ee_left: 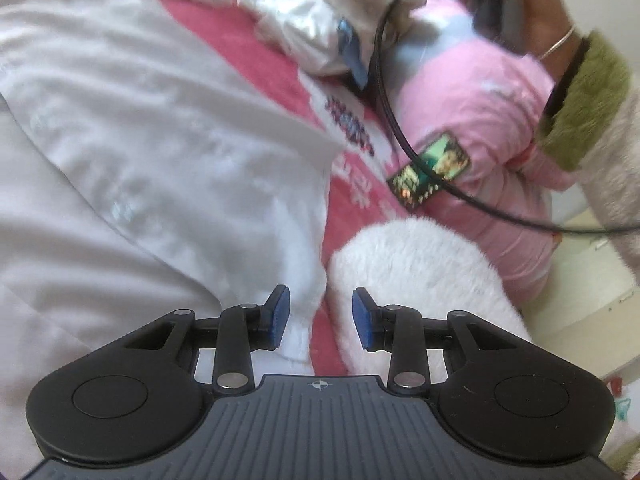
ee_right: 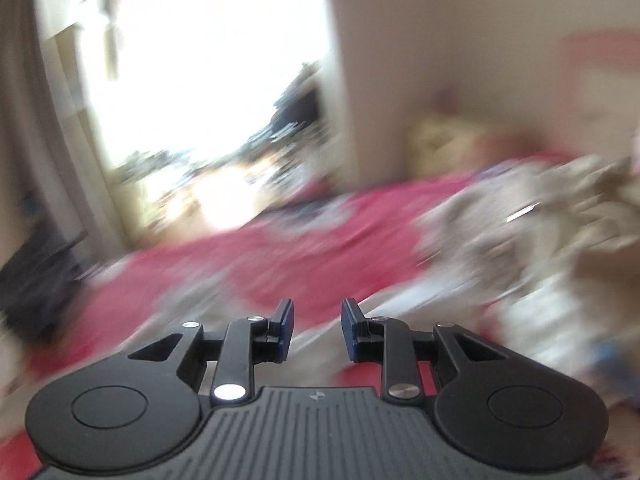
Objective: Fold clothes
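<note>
A pale white garment (ee_left: 132, 152) lies spread over the red blanket (ee_left: 248, 56) and fills the left of the left wrist view. My left gripper (ee_left: 320, 316) hovers open just above its lower edge, nothing between the fingers. A pink garment with a printed patch (ee_left: 472, 120) lies to the right, and a crumpled white cloth (ee_left: 304, 20) sits at the back. The right wrist view is heavily blurred. My right gripper (ee_right: 317, 330) is open and empty above the red blanket (ee_right: 288, 248), with a blurred heap of light clothes (ee_right: 528, 216) to its right.
A fluffy white sleeve (ee_left: 424, 272) crosses the lower right of the left wrist view. A hand (ee_left: 532, 4) with a bangle and a green cuff (ee_left: 584, 104) holds a dark handle at top right, a black cable (ee_left: 400, 128) trailing over the pink garment. A bright window (ee_right: 208, 80) is behind the bed.
</note>
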`<state>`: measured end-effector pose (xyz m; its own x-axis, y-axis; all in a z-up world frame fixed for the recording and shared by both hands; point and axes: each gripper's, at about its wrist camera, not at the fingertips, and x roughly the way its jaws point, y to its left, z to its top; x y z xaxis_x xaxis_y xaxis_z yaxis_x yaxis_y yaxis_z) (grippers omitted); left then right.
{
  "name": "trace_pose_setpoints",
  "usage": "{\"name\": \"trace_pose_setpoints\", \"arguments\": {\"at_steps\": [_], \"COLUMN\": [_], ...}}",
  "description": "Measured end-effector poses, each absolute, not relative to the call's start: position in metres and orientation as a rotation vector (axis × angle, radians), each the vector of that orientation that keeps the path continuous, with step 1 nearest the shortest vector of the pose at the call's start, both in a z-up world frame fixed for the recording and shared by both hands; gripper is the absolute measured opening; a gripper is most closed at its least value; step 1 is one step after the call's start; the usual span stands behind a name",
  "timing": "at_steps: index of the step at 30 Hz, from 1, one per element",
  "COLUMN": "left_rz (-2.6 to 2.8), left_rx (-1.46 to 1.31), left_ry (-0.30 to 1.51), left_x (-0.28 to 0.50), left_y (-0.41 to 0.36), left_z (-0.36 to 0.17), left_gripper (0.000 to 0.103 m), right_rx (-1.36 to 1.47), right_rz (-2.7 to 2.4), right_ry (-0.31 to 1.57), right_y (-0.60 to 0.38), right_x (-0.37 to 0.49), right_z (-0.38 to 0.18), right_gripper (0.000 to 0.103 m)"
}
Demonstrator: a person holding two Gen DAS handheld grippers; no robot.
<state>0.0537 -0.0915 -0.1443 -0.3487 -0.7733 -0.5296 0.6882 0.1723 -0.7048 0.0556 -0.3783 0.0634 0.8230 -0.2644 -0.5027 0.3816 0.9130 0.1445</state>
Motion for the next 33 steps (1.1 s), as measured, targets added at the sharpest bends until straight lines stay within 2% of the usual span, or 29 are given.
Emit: {"name": "trace_pose_setpoints", "arguments": {"at_steps": [5,11,17,21,25,26,28,29,33], "left_rz": [-1.433,-1.416,-1.431,-1.445,-1.459,-1.461,-1.465,-1.467,-1.472], "left_rx": [-0.113,-0.018,-0.066,-0.104,-0.119,-0.123,-0.131,-0.134,-0.136], "left_ry": [1.171,1.225,1.281,1.311,1.324,1.326,1.331,1.332,1.329], "left_x": [0.067,0.058,0.065,0.069,0.072,0.072,0.074,0.074,0.074], "left_y": [-0.090,-0.103,-0.102,-0.101,-0.101,-0.100,-0.100,-0.099,-0.099], "left_z": [-0.149,-0.167,-0.175,-0.180,-0.181,-0.181,-0.182,-0.182,-0.182], "left_gripper": [0.034,0.034,0.034,0.034,0.034,0.034,0.034,0.034,0.034], "right_rx": [0.227,0.138,0.061,0.072,0.197,0.228,0.285,0.297,0.343], "right_rz": [-0.261,0.007,0.115,0.060,-0.032,-0.048,-0.069,-0.050,0.036], "right_ry": [0.537,0.685,0.813,0.890,0.864,0.854,0.842,0.861,0.935], "right_y": [-0.383,-0.306,-0.244,-0.243,-0.272,-0.283,-0.302,-0.309,-0.323], "right_x": [0.097,0.223,0.337,0.385,0.402,0.406,0.413,0.419,0.439], "right_z": [0.059,-0.001,-0.067,-0.095,-0.097,-0.096,-0.096,-0.099,-0.117], "right_gripper": [0.029,0.029,0.029,0.029,0.029,0.030,0.049,0.054,0.056]}}
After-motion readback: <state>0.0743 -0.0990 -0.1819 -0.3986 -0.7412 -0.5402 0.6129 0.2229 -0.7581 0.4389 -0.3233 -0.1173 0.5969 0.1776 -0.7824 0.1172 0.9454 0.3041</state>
